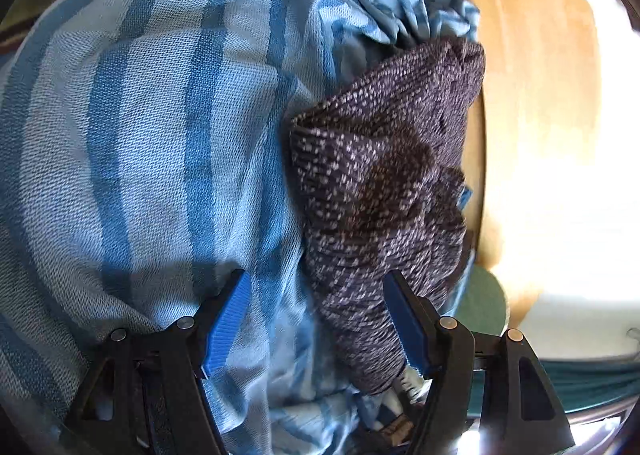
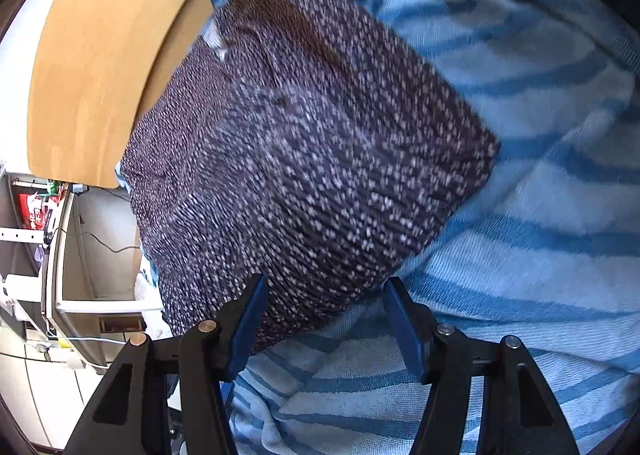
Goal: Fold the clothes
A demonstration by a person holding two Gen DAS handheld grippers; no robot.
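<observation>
I had both sets of fingers apart and empty: my left gripper (image 1: 316, 319) and right gripper (image 2: 324, 319) hung over the speckled dark knit garment (image 2: 304, 159), which lay crumpled on the blue striped cloth (image 1: 152, 127), near the wooden board's (image 2: 92, 55) edge

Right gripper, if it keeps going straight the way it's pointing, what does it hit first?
Most likely the dark speckled knit garment, whose lower edge lies between the open right gripper fingers; depth is unclear.
</observation>
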